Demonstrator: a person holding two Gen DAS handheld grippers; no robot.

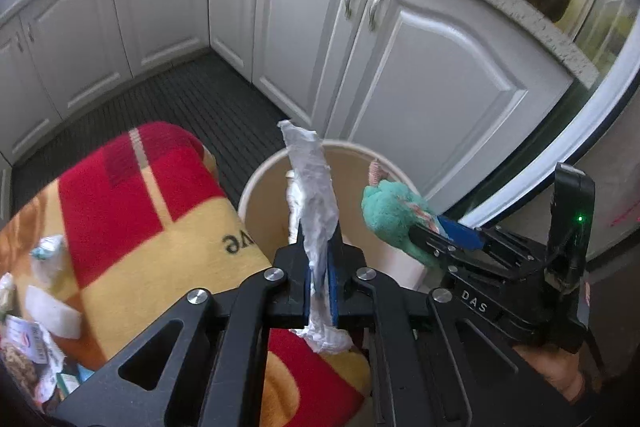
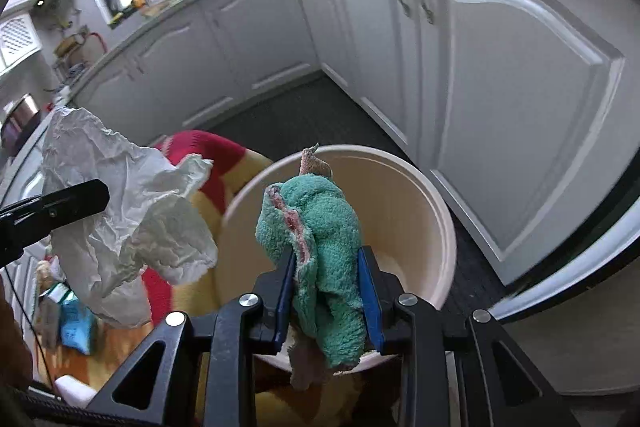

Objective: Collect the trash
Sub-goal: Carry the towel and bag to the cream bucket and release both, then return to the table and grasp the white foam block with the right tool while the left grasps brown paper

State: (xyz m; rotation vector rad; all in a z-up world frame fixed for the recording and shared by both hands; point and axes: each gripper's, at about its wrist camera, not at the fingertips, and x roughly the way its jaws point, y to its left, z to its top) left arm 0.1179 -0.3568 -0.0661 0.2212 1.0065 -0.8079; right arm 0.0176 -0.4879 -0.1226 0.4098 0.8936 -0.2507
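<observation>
Crumpled white paper (image 1: 316, 227) in the left gripper (image 1: 319, 247) and green cloth (image 2: 320, 251) in the right gripper (image 2: 326, 291), jaws clamped, poised over the seemingly empty bin (image 2: 436, 211); wrappers (image 1: 28, 347) remain on the blanket (image 1: 132, 211).

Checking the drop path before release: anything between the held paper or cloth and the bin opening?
Nothing visible. The left gripper holds the crumpled paper and the right gripper holds the green cloth, both over or at the rim of the open bin. Its mouth is uncovered; the blanket lies beside it.
</observation>
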